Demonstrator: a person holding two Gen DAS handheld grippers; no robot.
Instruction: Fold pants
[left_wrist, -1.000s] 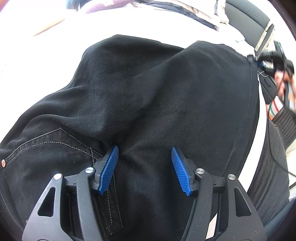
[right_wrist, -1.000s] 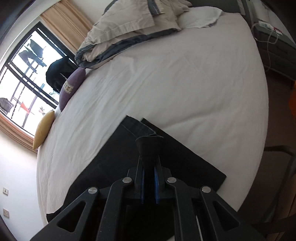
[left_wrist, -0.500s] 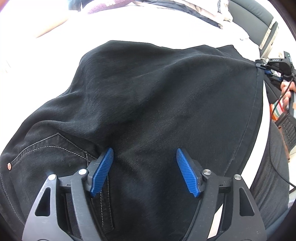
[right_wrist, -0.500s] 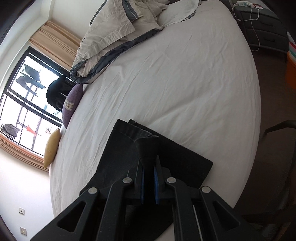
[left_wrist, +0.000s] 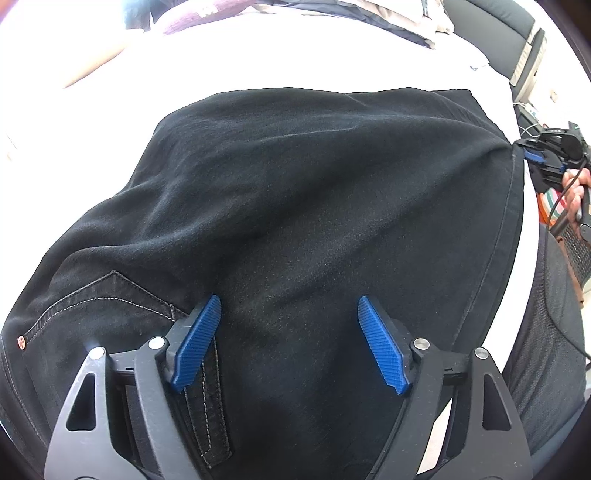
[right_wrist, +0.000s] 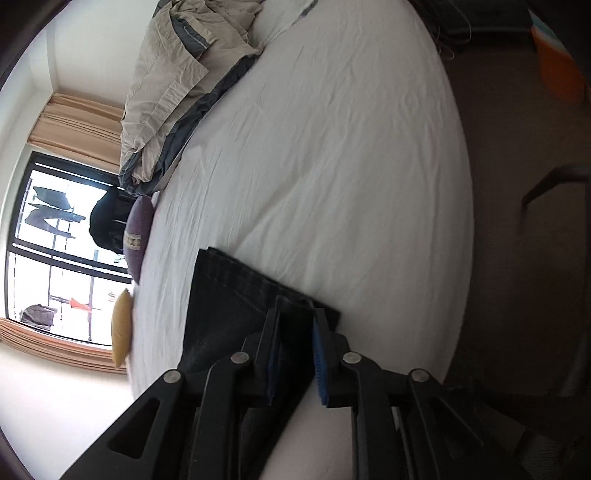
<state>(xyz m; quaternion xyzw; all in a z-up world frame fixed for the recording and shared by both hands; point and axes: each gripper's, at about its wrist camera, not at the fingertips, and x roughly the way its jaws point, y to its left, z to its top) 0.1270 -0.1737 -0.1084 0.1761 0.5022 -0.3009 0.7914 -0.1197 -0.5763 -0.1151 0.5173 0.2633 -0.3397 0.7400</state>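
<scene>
A pair of black denim pants (left_wrist: 295, 206) lies spread over the white-sheeted bed (right_wrist: 332, 147), folded so that the hem end rests near the bed's edge, with a stitched back pocket and a copper rivet showing at the left of the left wrist view. The left gripper (left_wrist: 288, 343) hovers over the cloth near the pocket, its blue ribbed pads (left_wrist: 380, 350) set wide apart; the jaws have just been opening, and nothing is pinched between them, only the flat fabric beneath. The right gripper (right_wrist: 295, 347) sits at the hem corner of the pants (right_wrist: 236, 302) by the bed's edge; its jaws have just been opening too and now stand parted by a narrow gap, with a bit of the dark hem between them but no longer squeezed by the pads. In the left wrist view the same right gripper (left_wrist: 535, 157) shows at the far right corner of the cloth, with a hand (left_wrist: 578, 195) on its handle. A rumpled beige and grey duvet (right_wrist: 177, 85) is heaped at the far end of the bed, and a purple cushion (right_wrist: 138, 236) and a yellow cushion (right_wrist: 121, 328) lie along the side nearest the window (right_wrist: 55, 251).
</scene>
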